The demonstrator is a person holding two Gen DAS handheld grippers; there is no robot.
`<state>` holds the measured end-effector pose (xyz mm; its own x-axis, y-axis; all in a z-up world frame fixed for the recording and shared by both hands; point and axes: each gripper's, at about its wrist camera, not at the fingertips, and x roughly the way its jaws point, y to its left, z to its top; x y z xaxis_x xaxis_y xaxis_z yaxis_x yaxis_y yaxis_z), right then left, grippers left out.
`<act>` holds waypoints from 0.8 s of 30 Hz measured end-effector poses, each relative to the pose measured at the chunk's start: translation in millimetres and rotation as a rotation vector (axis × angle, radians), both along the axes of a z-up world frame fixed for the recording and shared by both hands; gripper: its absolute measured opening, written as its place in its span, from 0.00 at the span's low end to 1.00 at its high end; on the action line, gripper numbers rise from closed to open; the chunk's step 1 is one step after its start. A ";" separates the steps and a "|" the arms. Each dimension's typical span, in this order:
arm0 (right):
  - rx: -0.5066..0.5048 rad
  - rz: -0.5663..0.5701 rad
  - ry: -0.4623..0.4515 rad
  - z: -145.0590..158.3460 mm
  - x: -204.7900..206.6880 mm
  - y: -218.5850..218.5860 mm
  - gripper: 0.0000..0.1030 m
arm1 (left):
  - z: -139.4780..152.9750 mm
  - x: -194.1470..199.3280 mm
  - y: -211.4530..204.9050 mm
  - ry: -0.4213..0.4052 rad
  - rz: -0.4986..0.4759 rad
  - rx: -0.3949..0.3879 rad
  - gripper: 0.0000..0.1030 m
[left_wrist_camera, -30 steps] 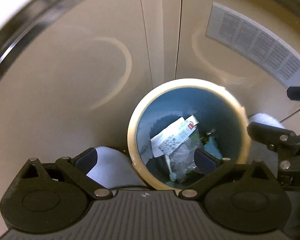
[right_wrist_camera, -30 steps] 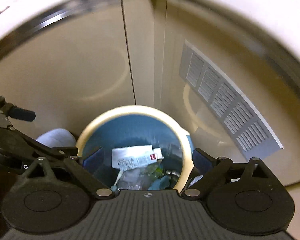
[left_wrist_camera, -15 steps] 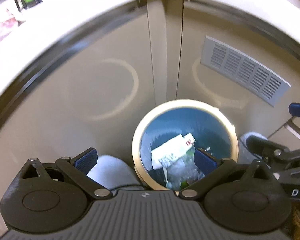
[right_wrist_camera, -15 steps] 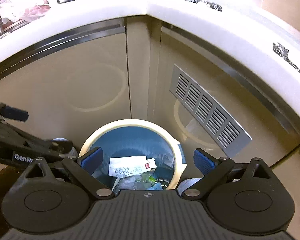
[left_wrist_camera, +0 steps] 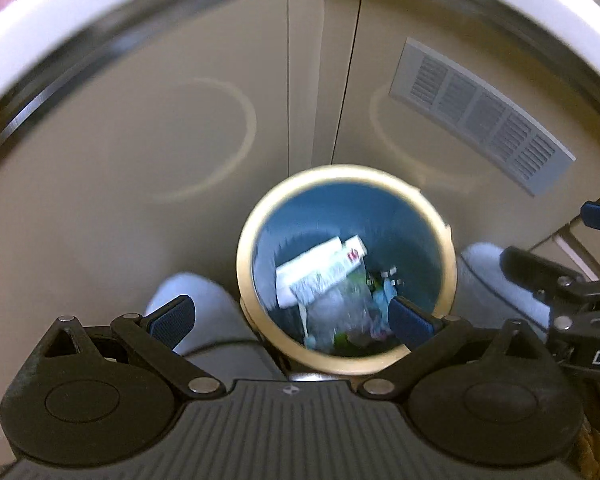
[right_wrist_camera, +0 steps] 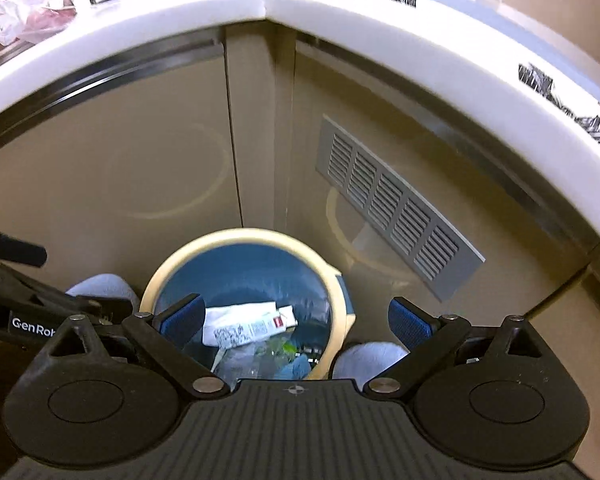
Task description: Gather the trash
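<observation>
Trash [left_wrist_camera: 320,276] in blue bin [left_wrist_camera: 428,220], both tongs [left_wrist_camera: 292,316] [right_wrist_camera: 296,320] spread, empty above

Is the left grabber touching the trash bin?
Apart. In the right wrist view, the left gripper hangs open beside and above the bin; nothing lies between its fingers.

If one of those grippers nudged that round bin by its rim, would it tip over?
Probably it would slide or wobble first. The bin looks like thin plastic, and it holds only light litter: a white wrapper and clear film. It is likely light, so a high push on the cream rim could tip it.
</observation>
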<state>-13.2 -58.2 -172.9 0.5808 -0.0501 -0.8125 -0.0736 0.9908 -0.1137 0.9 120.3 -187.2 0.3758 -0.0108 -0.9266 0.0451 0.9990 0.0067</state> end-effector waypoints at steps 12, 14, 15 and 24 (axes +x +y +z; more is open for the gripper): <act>-0.009 0.020 0.071 -19.8 11.4 3.6 0.96 | -26.2 5.2 3.2 0.103 0.017 0.020 1.00; -0.009 0.018 0.085 -23.2 13.2 2.3 0.96 | -29.3 6.2 3.1 0.111 0.023 0.032 1.00; -0.008 0.017 0.091 -24.8 13.8 2.2 0.96 | -30.7 6.4 3.1 0.116 0.024 0.036 1.00; -0.011 0.032 0.134 -36.0 20.2 4.9 0.96 | -34.7 7.2 6.7 0.128 0.024 0.052 1.00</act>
